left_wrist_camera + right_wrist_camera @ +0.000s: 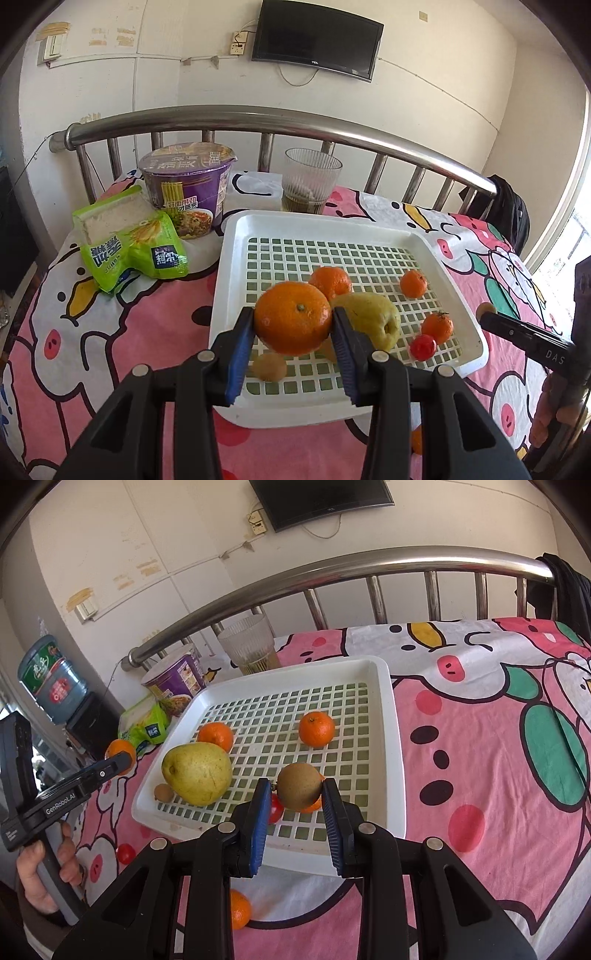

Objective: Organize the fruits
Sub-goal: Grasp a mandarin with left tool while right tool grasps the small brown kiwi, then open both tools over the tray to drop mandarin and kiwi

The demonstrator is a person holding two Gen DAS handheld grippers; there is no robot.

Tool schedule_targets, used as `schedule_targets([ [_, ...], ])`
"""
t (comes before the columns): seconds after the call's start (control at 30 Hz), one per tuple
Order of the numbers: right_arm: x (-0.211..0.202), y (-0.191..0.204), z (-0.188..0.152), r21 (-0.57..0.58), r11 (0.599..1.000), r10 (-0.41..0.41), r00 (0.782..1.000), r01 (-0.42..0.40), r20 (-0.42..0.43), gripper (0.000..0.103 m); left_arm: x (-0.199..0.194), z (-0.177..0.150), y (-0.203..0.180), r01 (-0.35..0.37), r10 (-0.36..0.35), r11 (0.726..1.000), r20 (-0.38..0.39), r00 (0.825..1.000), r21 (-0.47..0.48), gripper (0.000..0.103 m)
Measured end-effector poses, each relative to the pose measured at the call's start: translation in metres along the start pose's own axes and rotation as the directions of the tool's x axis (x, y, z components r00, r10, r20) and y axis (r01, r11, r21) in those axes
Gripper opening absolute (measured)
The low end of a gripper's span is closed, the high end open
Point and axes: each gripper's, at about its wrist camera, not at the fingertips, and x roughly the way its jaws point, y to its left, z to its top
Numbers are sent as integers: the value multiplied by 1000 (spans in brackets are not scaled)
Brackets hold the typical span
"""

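— So what sits in the white tray (384,716)?

— At its left of the right wrist view, a yellow-green pear (197,773) with a small brown fruit (163,792) just beside it. Behind the pear lies a mandarin (216,736), and another mandarin (316,729) lies apart toward the middle. A small red fruit (275,809) shows low down, partly hidden by a finger.

— And the grippers?

— The left gripper (293,325) has its blue pads closed against a large orange (293,323), held over the tray's near left part. The right gripper (297,794) holds a brown kiwi (299,786) over the tray's near edge; its right pad presses the fruit, the left sits just beside it.

— Anything outside the tray?

— A mandarin on the cloth (239,909) at bottom centre, a red fruit on the cloth (126,853) lower left. At upper left of the left wrist view stand a purple noodle cup (186,184), a green packet (129,240) and a ribbed glass (310,181).

— The surroundings?

— Pink cartoon cloth (480,738), a steel rail (258,122), a wall television (317,40).
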Motion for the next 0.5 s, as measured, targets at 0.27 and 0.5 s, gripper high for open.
schedule_targets([
  [0.27,46,-1,27,-29,999,-22,997,20,-79,27,55,17,14,-22,16,998,-116,993,-55,44],
  [0.5,78,14,29,-113,993,-53,990,38,-133,27,82,19,14,-34,25,998,-170,985,-52,44],
])
